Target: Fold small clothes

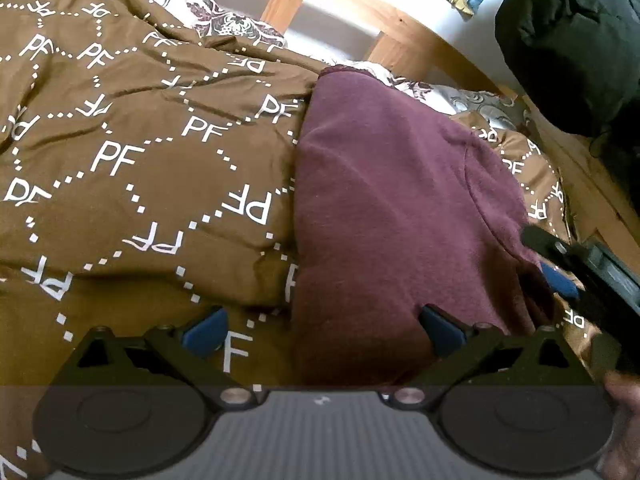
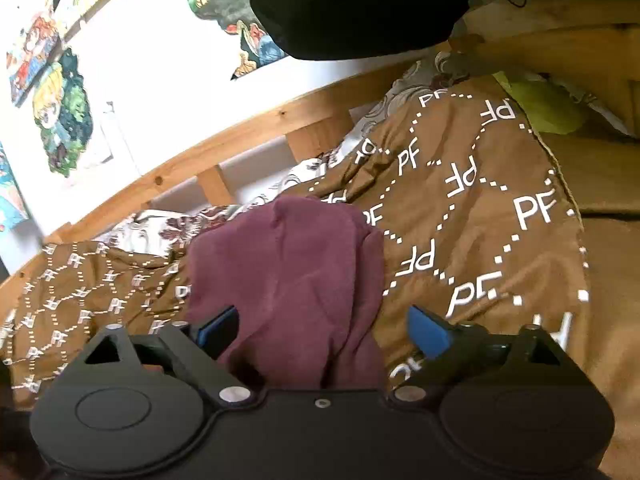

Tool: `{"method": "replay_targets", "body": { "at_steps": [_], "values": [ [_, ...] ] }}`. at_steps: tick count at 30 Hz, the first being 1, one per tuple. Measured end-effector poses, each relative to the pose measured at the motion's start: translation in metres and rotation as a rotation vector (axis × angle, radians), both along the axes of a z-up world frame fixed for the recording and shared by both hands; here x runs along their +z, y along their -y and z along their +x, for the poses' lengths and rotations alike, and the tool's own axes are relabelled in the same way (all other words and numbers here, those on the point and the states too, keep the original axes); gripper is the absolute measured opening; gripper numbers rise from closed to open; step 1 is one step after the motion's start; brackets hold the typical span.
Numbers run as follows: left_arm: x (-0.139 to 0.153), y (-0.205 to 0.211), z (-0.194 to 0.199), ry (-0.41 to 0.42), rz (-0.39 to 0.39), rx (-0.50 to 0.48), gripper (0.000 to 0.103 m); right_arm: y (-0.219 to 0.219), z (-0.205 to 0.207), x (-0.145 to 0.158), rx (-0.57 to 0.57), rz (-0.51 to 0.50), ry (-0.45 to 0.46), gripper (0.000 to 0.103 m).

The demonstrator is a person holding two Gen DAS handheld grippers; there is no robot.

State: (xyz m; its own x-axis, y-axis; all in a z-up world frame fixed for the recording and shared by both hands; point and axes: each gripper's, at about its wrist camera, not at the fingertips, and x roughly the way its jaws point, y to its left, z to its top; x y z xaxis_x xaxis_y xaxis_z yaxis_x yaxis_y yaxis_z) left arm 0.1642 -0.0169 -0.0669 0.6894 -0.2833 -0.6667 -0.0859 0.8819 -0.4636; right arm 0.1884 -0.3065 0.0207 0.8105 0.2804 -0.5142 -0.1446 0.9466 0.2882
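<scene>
A maroon garment (image 1: 384,208) lies on a brown blanket printed with white "PF" letters (image 1: 120,128). My left gripper (image 1: 322,334) is open, its fingers straddling the garment's near left edge. My right gripper (image 2: 322,332) is open over the garment's near end (image 2: 288,272), with cloth lying between its jaws. The right gripper also shows in the left wrist view (image 1: 560,272) at the garment's right edge. The garment looks partly folded, with a curved seam showing.
The blanket (image 2: 480,208) covers a bed with a wooden rail (image 2: 240,136) along the far side. A black bag (image 1: 568,44) hangs at the right. Cartoon posters (image 2: 60,116) are on the white wall. A yellow-green item (image 2: 544,104) lies at the far corner.
</scene>
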Motion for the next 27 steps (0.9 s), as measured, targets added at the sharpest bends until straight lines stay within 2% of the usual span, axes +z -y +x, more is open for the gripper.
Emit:
{"method": "replay_targets", "body": {
  "at_steps": [2, 4, 6, 7, 8, 10, 11, 13, 17, 19, 22, 24, 25, 27],
  "values": [
    [-0.002, 0.001, -0.003, 0.020, -0.003, 0.005, 0.103, -0.003, 0.012, -0.001, -0.011, -0.018, 0.038, 0.079],
    [-0.002, 0.002, -0.004, 0.033, 0.004, 0.008, 0.103, -0.005, 0.028, -0.003, -0.014, -0.017, 0.062, 0.066],
    [-0.002, 0.003, -0.004, 0.038, 0.007, 0.008, 0.103, -0.008, 0.043, -0.004, -0.042, -0.028, 0.074, 0.034],
    [-0.002, 0.002, -0.004, 0.040, 0.006, 0.008, 0.103, -0.010, 0.048, -0.005, -0.055, -0.042, 0.081, 0.028],
    [-0.002, 0.002, -0.005, 0.042, 0.004, 0.008, 0.103, -0.014, 0.051, -0.005, -0.043, -0.055, 0.100, 0.017],
    [-0.003, 0.002, -0.006, 0.049, 0.003, 0.010, 0.103, -0.025, 0.048, -0.006, -0.020, -0.136, 0.159, 0.013],
    [-0.003, 0.003, -0.006, 0.054, 0.005, 0.012, 0.103, -0.035, 0.042, -0.007, -0.005, -0.210, 0.199, 0.011],
    [-0.004, 0.004, -0.008, 0.067, 0.009, 0.015, 0.103, -0.050, 0.031, -0.008, 0.062, -0.306, 0.267, 0.010],
    [-0.005, 0.005, -0.007, 0.078, 0.009, 0.013, 0.103, -0.072, 0.017, -0.009, 0.186, -0.413, 0.346, 0.010],
    [-0.005, 0.005, -0.006, 0.079, 0.006, 0.011, 0.103, -0.070, 0.020, -0.007, 0.172, -0.395, 0.342, 0.010],
    [-0.005, 0.004, -0.006, 0.078, 0.002, 0.011, 0.103, -0.048, 0.030, -0.005, 0.082, -0.317, 0.287, 0.010],
    [-0.006, 0.004, -0.006, 0.078, 0.002, 0.010, 0.103, -0.023, 0.042, -0.007, 0.010, -0.206, 0.213, 0.010],
    [-0.006, 0.004, -0.006, 0.078, 0.001, 0.011, 0.103, -0.009, 0.049, -0.010, -0.008, -0.119, 0.158, 0.011],
    [-0.006, 0.004, -0.006, 0.078, 0.001, 0.011, 0.103, 0.012, 0.059, -0.018, -0.037, 0.004, 0.076, 0.021]
  ]
}}
